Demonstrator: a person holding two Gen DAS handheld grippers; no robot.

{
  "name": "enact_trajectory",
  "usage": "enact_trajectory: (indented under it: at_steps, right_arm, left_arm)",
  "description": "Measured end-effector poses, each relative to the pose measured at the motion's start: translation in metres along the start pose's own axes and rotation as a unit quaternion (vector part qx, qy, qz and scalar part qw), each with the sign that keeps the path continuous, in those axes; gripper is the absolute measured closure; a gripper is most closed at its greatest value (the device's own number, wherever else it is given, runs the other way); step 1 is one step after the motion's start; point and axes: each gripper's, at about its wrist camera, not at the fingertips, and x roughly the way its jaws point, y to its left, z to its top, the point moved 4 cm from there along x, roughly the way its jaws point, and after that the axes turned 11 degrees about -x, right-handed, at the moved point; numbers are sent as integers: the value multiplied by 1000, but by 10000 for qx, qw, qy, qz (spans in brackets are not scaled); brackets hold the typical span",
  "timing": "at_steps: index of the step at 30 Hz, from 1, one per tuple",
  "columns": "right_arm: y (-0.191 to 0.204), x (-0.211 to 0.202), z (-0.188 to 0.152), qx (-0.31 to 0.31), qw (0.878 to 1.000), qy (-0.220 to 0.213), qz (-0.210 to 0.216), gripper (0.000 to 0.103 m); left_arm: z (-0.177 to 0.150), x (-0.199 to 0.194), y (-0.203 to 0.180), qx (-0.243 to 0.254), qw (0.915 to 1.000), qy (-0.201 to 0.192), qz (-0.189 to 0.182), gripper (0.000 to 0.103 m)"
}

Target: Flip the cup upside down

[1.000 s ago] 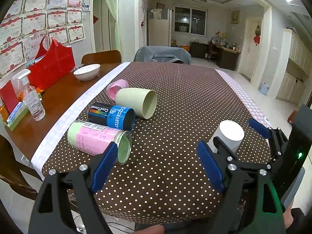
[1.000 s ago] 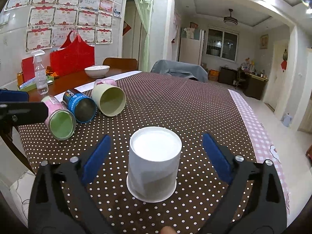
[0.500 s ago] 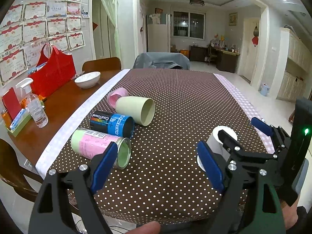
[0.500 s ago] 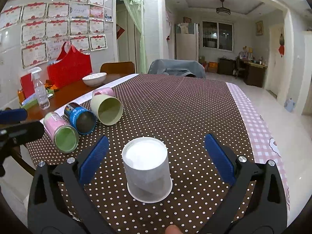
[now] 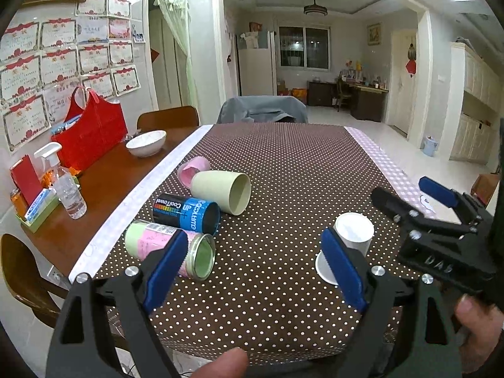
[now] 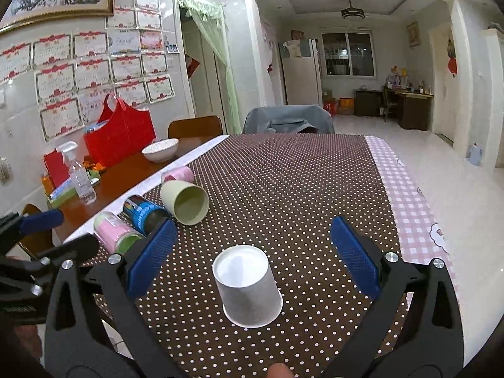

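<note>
Right, near end first: my right gripper [image 6: 252, 258] is spread wide with nothing in it. The white paper cup [image 6: 249, 288] stands rim-down on the dotted tablecloth [image 6: 283, 189], centred in the gap between the blue pads [image 6: 151, 256] and clear of both. My left gripper [image 5: 252, 272] is also wide open and empty; from its camera the cup [image 5: 351, 239] sits just behind the right-hand pad, which covers part of it.

To the left, four containers lie on their sides in a cluster. The pink-and-green tin [image 5: 167, 249] has small label print that I can't read, and what I see of its inside is bare. The blue can [image 5: 186, 212] behind it reads "CoolTowel" and "up"; its inside is too dark to tell. The pale green cup [image 5: 222, 190] shows a bare inside, with a pink cup [image 5: 192, 170] touching it behind.

Further left on the bare wood: a spray bottle [image 5: 67, 189], a white bowl [image 5: 146, 142] whose contents I can't see, and a red bag [image 5: 91, 134]. Certificates [image 5: 58, 63] on the wall are too small to read.
</note>
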Motion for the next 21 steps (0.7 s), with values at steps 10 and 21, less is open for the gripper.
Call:
enact_trajectory:
  at_steps: [10, 21]
  right_arm:
    - [-7, -32, 17, 263, 9996, -125, 71, 6]
    - [-1, -62, 29, 344, 9990, -228, 157, 6]
  left_arm:
    - [4, -18, -2, 64, 9996, -276, 65, 10]
    - [5, -39, 0, 177, 9984, -515, 155, 8]
